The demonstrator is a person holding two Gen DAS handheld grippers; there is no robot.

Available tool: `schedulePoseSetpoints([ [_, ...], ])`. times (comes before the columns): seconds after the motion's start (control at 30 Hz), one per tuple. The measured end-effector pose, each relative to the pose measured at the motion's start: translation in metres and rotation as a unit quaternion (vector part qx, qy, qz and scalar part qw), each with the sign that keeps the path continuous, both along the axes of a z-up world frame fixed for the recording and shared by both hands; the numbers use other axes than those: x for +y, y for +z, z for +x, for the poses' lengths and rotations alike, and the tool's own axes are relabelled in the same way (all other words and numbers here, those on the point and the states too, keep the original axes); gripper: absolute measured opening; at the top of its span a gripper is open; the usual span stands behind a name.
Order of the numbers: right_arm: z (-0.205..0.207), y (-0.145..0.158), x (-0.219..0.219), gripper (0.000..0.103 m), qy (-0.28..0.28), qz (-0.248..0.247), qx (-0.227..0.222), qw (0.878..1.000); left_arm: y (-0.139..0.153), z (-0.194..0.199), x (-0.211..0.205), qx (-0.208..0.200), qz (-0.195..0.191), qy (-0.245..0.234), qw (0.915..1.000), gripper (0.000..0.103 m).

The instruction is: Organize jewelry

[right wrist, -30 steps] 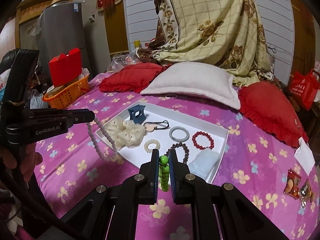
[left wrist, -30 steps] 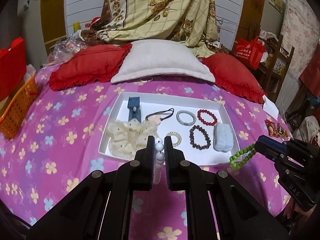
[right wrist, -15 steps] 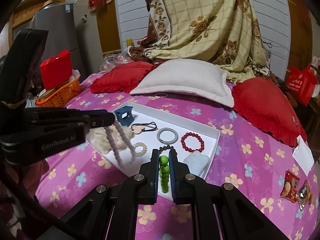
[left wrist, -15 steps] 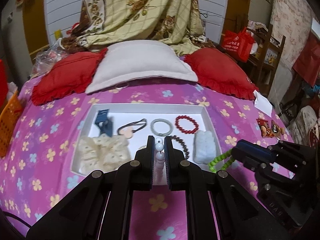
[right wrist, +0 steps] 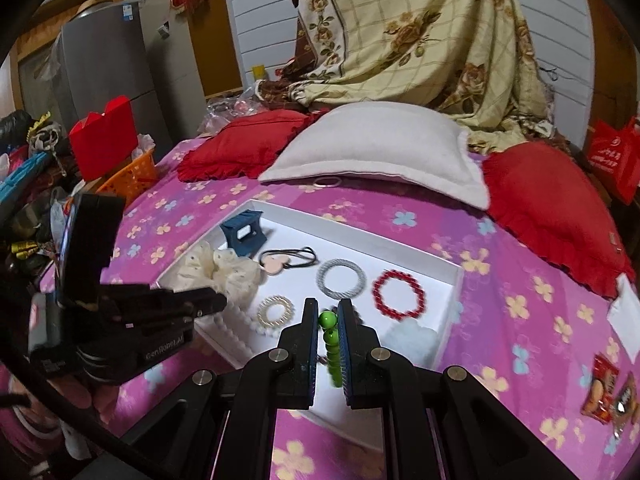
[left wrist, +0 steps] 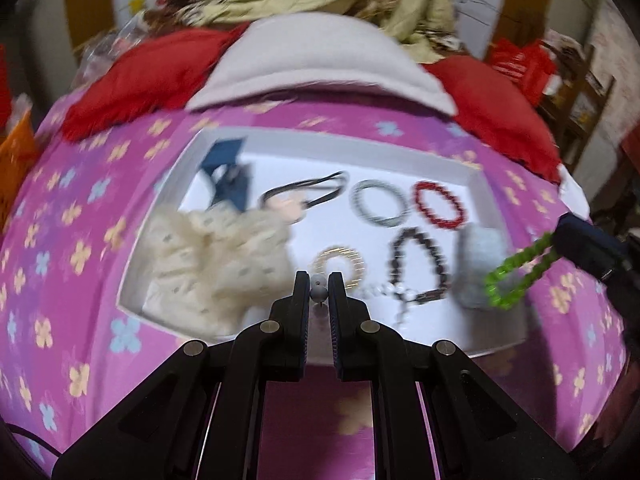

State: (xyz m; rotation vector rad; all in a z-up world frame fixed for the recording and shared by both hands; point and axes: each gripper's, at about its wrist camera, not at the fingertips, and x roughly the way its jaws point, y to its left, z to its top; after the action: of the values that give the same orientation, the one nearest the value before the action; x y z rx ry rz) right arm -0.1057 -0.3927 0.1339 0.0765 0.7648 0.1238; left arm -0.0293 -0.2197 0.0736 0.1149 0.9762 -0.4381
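Left gripper (left wrist: 319,285) clamped tight on one pale bead of a white bead bracelet (left wrist: 319,293), right at the fingertips; rest of the strand trailing down onto the near part of the white tray (left wrist: 486,184), blurred, close to a dark bead bracelet (left wrist: 416,264) and a small gold ring-shaped band (left wrist: 340,262). Seen from the right wrist, same white strand draped from the left gripper over the tray's near edge.

Right gripper (right wrist: 329,314) pinched narrow on a green bead bracelet (right wrist: 331,340), top bead poking up between the fingertips, remaining beads hanging down in the gap between the fingers, above the tray's near right part. From the left wrist, green loop dangling over a pale blue fluffy scrunchie (left wrist: 478,264).

Lying flat in the tray: cream scrunchie (right wrist: 224,270), blue hair claw (right wrist: 244,232), black hair tie (right wrist: 288,259), grey bracelet (right wrist: 341,278), red bead bracelet (right wrist: 398,293). Tray on a pink flowered bedspread (right wrist: 520,280).
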Motion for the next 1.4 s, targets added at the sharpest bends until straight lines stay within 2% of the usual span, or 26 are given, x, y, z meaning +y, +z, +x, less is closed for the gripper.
schedulePoseSetpoints([
  [0.37, 0.067, -0.030, 0.034, 0.009, 0.044, 0.072, 0.038, 0.996, -0.021, 0.005, 0.026, 0.018, -0.010, 0.022, 0.9995, 0.008],
  [0.57, 0.100, -0.056, 0.027, 0.009, 0.023, 0.045, 0.059, 0.997, -0.023, 0.007, 0.027, 0.024, -0.023, 0.021, 0.9992, 0.010],
  [0.67, 0.113, -0.067, 0.017, 0.009, 0.006, 0.021, 0.066, 0.998, -0.023, 0.007, 0.027, 0.019, -0.021, 0.022, 0.9993, 0.025],
  [0.73, 0.119, -0.075, 0.012, 0.009, 0.001, 0.015, 0.074, 0.997, -0.023, 0.007, 0.027, 0.021, -0.026, 0.023, 0.9992, 0.039],
  [0.8, 0.122, -0.080, 0.008, 0.009, -0.004, 0.004, 0.076, 0.997, -0.024, 0.008, 0.026, 0.023, -0.030, 0.022, 0.9991, 0.045],
  [0.93, 0.118, -0.087, 0.004, 0.009, -0.015, -0.008, 0.078, 0.997, -0.026, 0.007, 0.024, 0.012, -0.022, 0.021, 0.9995, 0.049],
  [1.03, 0.114, -0.087, -0.001, 0.009, -0.030, 0.003, 0.080, 0.996, -0.027, 0.006, 0.022, 0.001, -0.013, 0.022, 0.9997, 0.049],
  [1.1, 0.113, -0.086, -0.004, 0.012, -0.038, 0.008, 0.085, 0.996, -0.027, 0.005, 0.022, -0.001, -0.011, 0.024, 0.9997, 0.049],
  [1.17, 0.108, -0.083, -0.006, 0.026, -0.043, 0.010, 0.085, 0.995, -0.026, 0.004, 0.022, 0.000, -0.012, 0.025, 0.9996, 0.049],
  [1.23, 0.100, -0.077, -0.006, 0.035, -0.047, 0.013, 0.076, 0.996, -0.024, 0.002, 0.024, 0.000, -0.013, 0.028, 0.9995, 0.049],
  [1.4, 0.068, -0.063, -0.003, 0.039, -0.055, 0.021, 0.058, 0.997, -0.020, -0.005, 0.028, 0.003, -0.012, 0.034, 0.9994, 0.049],
])
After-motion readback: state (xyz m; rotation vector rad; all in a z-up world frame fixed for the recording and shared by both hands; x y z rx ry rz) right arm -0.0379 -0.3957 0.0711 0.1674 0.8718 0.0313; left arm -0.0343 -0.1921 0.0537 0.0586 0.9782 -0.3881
